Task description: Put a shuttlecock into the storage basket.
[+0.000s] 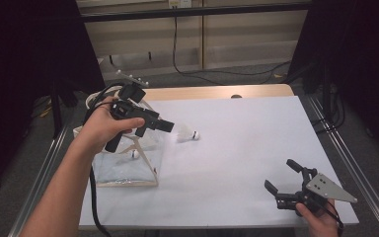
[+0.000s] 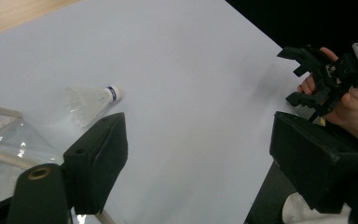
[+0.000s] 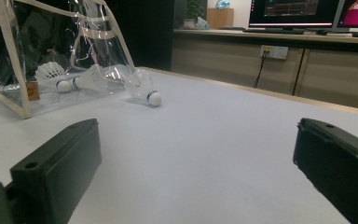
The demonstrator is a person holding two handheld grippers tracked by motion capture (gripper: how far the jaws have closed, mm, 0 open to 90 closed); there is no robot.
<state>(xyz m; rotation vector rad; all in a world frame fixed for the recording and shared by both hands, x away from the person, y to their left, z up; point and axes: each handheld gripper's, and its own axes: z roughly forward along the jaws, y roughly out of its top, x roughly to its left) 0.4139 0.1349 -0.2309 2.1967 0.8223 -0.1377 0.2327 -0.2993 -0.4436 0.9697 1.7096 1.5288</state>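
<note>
A shuttlecock [image 1: 187,135] lies on the bench [image 1: 246,148] just beside the clear bag [image 1: 128,165]. Left tongs [image 1: 165,126] hover above the bag, gaping, empty. Right tongs [image 1: 284,180], well apart from it, gape empty too.

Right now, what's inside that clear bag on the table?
Two white shuttlecocks lie inside the clear bag. A third shuttlecock sits outside on the table. The bag's reflections hide its back part.

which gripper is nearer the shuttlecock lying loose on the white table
Left. The left gripper hangs open just beside the shuttlecock, next to the clear bag. The right gripper sits open far off at the table's near right corner.
</note>
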